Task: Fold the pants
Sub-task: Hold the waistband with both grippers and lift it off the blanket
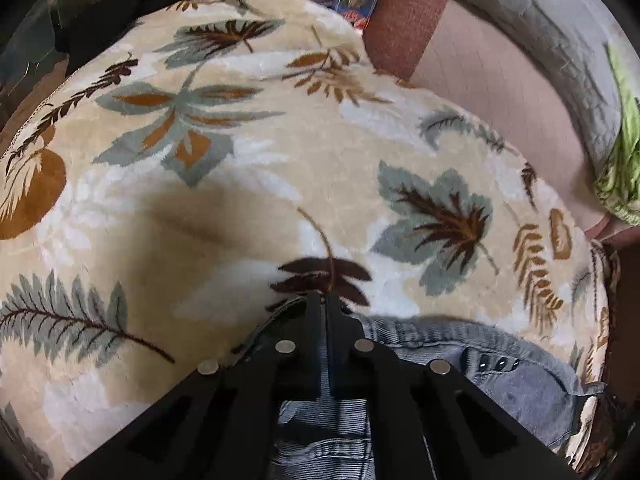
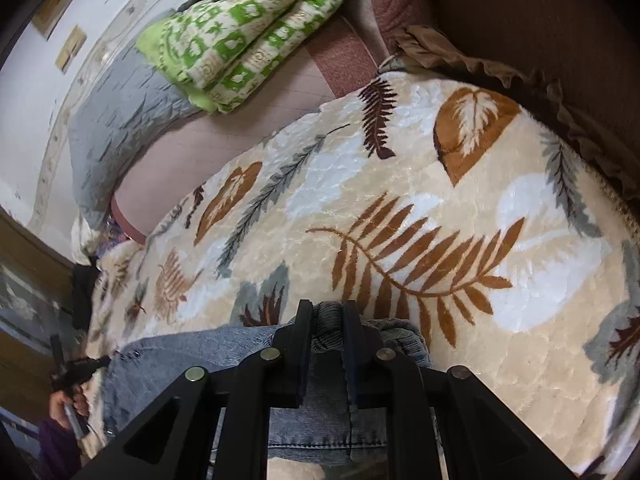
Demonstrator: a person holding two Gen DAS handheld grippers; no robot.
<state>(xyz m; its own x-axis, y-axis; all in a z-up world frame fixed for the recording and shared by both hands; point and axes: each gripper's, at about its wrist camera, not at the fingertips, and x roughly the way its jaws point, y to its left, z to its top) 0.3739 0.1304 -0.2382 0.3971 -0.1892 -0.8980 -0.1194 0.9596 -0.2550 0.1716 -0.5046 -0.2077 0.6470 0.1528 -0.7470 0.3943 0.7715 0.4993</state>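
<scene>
Blue denim pants [image 1: 460,364] lie on a cream leaf-patterned blanket [image 1: 248,184]. In the left wrist view my left gripper [image 1: 323,300] is shut on the edge of the pants near the waistband, by a row of dark buttons [image 1: 498,364]. In the right wrist view my right gripper [image 2: 327,308] is shut on a bunched fold of the pants [image 2: 328,360], over the blanket [image 2: 400,200]. The left gripper also shows in the right wrist view [image 2: 80,368], held in a hand at the pants' far end.
A green and white folded quilt [image 2: 248,36] and a grey pillow [image 2: 120,120] lie on the pink sheet [image 2: 240,128] beyond the blanket. A brown ruffled cushion edge [image 2: 500,68] borders the blanket. Dark clothing [image 1: 120,12] lies at the blanket's far corner.
</scene>
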